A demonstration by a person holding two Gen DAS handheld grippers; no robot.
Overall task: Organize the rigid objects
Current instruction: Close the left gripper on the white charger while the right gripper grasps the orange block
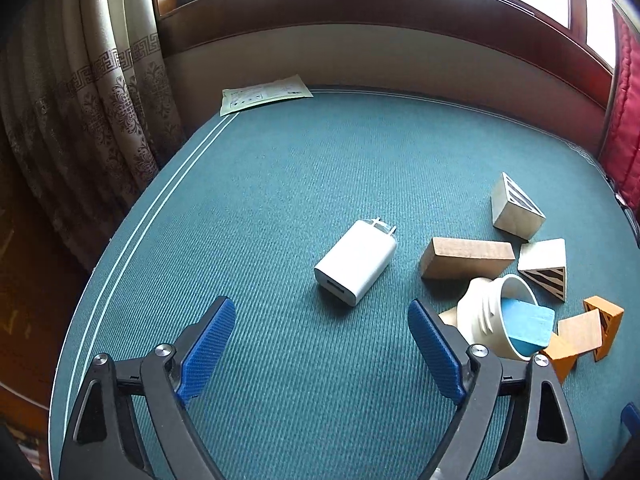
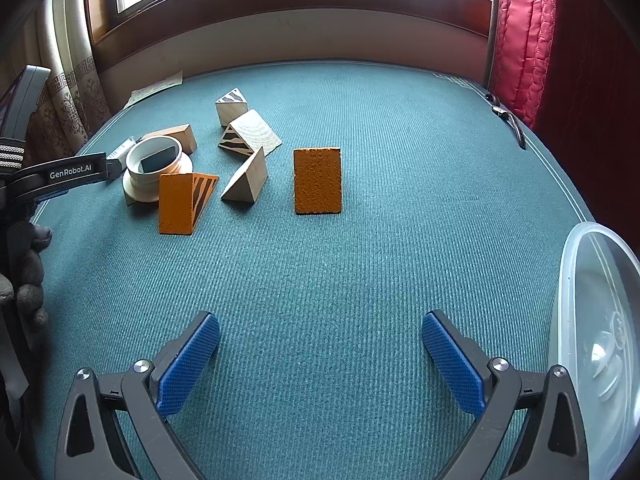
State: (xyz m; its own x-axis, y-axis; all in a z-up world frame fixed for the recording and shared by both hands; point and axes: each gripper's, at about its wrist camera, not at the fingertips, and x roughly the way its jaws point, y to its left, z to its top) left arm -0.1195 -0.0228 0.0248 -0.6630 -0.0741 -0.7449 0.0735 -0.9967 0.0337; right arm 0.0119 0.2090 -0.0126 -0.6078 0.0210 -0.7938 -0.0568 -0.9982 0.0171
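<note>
Your left gripper (image 1: 320,340) with fingers spread and nothing between them, your right gripper (image 2: 320,360) also spread and empty over the green worktop (image 2: 360,272), white charger (image 1: 355,267) just ahead of the left fingers, wooden blocks (image 1: 466,258) and white cup (image 1: 494,314) beside it, orange block (image 2: 317,181) standing apart.

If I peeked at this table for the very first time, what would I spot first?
Probably the bright orange block lying by itself in the middle of the green table. To its left sits a jumble of wooden wedges around a white cup with a blue block poking out of it. A white phone charger lies alone in front of the open left hand-held gripper.
</note>
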